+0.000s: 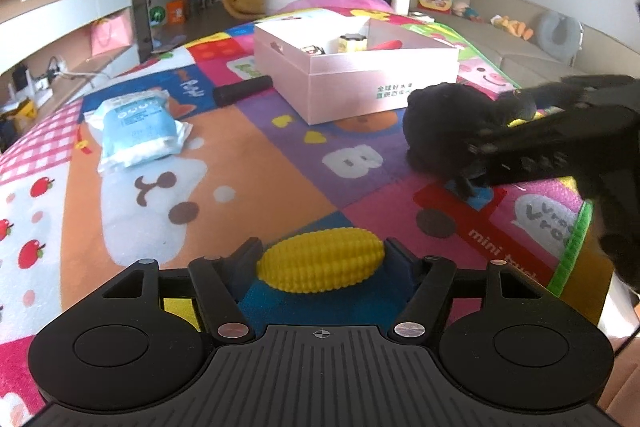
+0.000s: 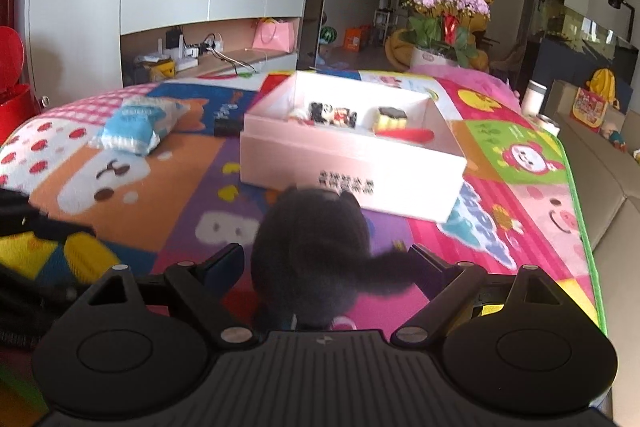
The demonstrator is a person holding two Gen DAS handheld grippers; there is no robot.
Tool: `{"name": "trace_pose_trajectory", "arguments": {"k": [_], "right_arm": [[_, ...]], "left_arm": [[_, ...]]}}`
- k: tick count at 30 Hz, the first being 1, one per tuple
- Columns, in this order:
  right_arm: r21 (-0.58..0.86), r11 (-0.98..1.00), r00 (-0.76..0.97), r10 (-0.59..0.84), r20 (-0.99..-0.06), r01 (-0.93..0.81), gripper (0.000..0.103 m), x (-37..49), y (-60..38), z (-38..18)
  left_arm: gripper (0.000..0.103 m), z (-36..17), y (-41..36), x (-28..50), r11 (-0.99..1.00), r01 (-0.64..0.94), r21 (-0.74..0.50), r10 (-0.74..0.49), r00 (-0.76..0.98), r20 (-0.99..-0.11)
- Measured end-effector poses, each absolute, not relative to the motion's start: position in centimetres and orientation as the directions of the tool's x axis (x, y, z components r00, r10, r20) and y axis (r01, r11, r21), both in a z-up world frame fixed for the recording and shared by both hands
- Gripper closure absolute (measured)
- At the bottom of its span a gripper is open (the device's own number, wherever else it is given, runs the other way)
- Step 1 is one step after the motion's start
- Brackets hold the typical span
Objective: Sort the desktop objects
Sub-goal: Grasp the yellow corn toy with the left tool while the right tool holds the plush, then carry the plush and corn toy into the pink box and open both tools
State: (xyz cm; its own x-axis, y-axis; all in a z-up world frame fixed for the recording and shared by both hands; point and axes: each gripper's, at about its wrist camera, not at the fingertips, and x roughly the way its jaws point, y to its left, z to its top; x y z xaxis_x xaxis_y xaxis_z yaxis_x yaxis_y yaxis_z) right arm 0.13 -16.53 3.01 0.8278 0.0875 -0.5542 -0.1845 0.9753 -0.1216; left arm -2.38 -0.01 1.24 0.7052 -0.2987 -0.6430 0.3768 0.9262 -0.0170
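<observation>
Right now the yellow toy corn [image 1: 320, 261] lies on the colourful play mat [image 1: 248, 163], crosswise between the spread fingers of the left gripper [image 1: 322, 259], which flank it without clearly pressing it. Further right, the black plush toy [image 2: 310, 259] sits on the mat just in front of the pink box [image 2: 352, 163], between the wide-apart fingers of the right gripper [image 2: 326, 263]. Beyond, a blue-and-white packet [image 1: 136, 131] and a black cylinder [image 1: 242, 90] lie to the left of the box, which holds several small items.
</observation>
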Motion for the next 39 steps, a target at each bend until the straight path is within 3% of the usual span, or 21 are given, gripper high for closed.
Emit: {"name": "trace_pose_trajectory", "arguments": {"k": [2, 4, 12, 22, 24, 25, 29, 33, 39], "right_arm": [[-0.109, 0.976, 0.823, 0.097, -0.560, -0.189, 0.017, 0.9, -16.2, 3.0], [-0.083, 0.976, 0.802, 0.117, -0.585, -0.203, 0.037, 1.6, -16.1, 2.9], [0.059, 0.969, 0.777, 0.229, -0.587, -0.241, 0.040, -0.7, -18.7, 6.1], [0.010, 0.975, 0.928, 0.216, -0.303, -0.223, 0.040, -0.3, -24.0, 19.4], [-0.005, 0.978, 0.942, 0.200, -0.269, -0.209, 0.040, 1.8, -24.0, 20.8], [-0.002, 0.980, 0.945, 0.191, -0.264, -0.198, 0.040, 3.1, -24.0, 21.2], [0.052, 0.984, 0.944, 0.179, -0.279, -0.171, 0.040, 8.2, -23.8, 20.8], [0.122, 0.975, 0.909, 0.217, -0.355, -0.186, 0.040, 13.3, -23.2, 18.9], [0.229, 0.957, 0.843, 0.270, -0.465, -0.180, 0.040, 20.7, -20.8, 15.1]], "left_arm": [[0.031, 1.5, 0.1, -2.6, 0.929, 0.371, -0.019, -0.296, 0.710, -0.639], [0.031, 1.9, 0.1, -2.7, 0.930, 0.367, -0.018, -0.295, 0.716, -0.633], [0.032, 4.9, -1.2, -2.6, 0.909, 0.414, 0.039, -0.318, 0.753, -0.577], [0.031, 12.4, -7.0, 5.6, 0.887, 0.449, 0.108, -0.399, 0.862, -0.312], [0.011, 12.4, -8.0, 8.5, 0.909, 0.410, 0.076, -0.381, 0.890, -0.251], [0.003, 12.2, -8.1, 9.7, 0.918, 0.391, 0.064, -0.364, 0.897, -0.249], [0.003, 10.5, -6.3, 11.2, 0.916, 0.402, -0.005, -0.379, 0.859, -0.344], [0.002, 7.7, -3.1, 9.1, 0.940, 0.340, 0.030, -0.295, 0.855, -0.427], [0.001, 4.9, 1.5, 6.7, 0.971, 0.230, -0.068, -0.232, 0.828, -0.511]]}}
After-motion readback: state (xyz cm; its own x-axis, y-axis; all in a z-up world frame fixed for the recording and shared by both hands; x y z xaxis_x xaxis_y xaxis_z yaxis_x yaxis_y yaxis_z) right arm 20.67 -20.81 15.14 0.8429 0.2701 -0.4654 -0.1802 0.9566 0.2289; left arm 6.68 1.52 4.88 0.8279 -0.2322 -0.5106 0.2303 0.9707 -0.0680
